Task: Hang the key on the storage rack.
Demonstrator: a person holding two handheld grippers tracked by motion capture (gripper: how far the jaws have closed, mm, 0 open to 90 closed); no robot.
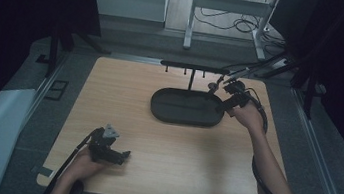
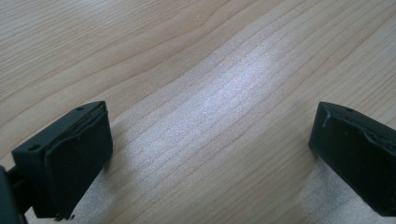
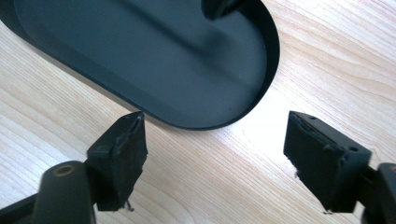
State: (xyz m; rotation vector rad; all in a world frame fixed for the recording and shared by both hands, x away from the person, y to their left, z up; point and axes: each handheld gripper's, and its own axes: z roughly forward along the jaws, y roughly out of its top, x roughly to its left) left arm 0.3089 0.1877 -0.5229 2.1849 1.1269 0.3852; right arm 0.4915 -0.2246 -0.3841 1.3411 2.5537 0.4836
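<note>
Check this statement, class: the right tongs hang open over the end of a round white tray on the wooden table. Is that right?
Not quite. The tray is black and oval, not round and white, as the right gripper view shows. The rest stands: the right tongs hang open over its end, on the wooden table.

The flat rectangular wooden table [image 1: 161, 166] is pale beige with fine, darker, wavy grain lines, and a whitish sheen lies across it in the left gripper view. The shallow oval tray [image 1: 158, 106] is matt black all over, inside and rim alike. The thin T-shaped stand [image 1: 193, 68] behind it is black too. Both the left gripper [image 1: 124, 154] and the right gripper [image 1: 221, 85] are black, with a grey three-cornered plate [image 1: 111, 131] on the left one.
</note>
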